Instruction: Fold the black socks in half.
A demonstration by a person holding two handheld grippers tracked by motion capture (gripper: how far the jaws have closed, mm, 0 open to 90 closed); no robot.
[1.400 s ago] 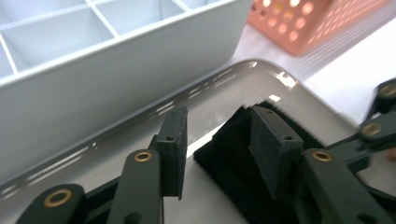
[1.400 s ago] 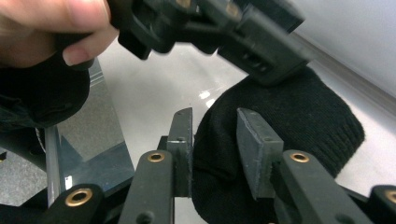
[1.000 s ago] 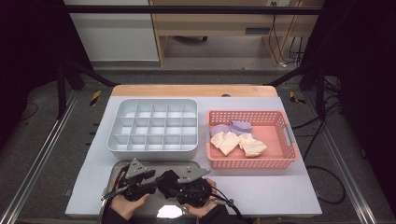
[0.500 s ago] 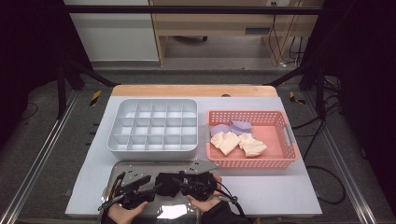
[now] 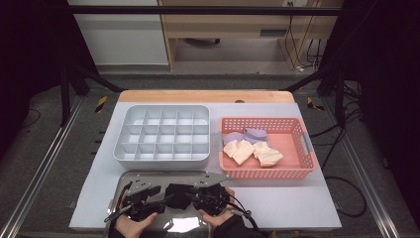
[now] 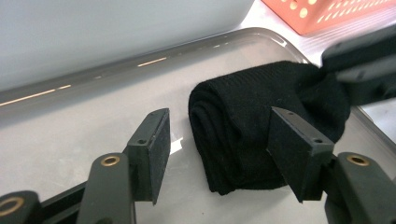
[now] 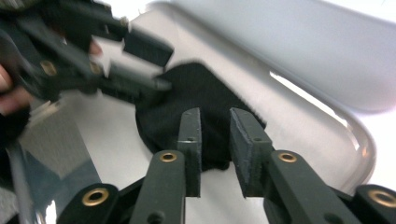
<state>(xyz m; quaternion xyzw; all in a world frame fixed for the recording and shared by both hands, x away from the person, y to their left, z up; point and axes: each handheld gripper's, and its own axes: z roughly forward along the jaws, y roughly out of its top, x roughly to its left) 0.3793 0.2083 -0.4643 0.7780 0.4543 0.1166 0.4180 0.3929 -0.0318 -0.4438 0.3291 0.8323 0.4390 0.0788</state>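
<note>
This looks like a lab set up for recording: a white-topped work table with a wooden edge [image 5: 208,96] stands inside a frame of black metal struts [image 5: 198,10], with bundled cables [image 5: 341,134] trailing over the grey floor [image 5: 54,163] alongside.

In the high view the two grippers are crowding over the sock [image 5: 179,195], covering most of it, and the jaw positions are too small to tell there. The tray [image 5: 163,174] is running off the bottom edge, with hands hiding its near part. In the left gripper view the right pad [image 6: 299,154] is covering part of the sock [image 6: 243,135], and the bin [image 6: 116,32] is being cut off by the top edge. In the right gripper view the left gripper [image 7: 140,65] is blurring, so its contact with the sock [image 7: 187,102] is unclear.
</note>
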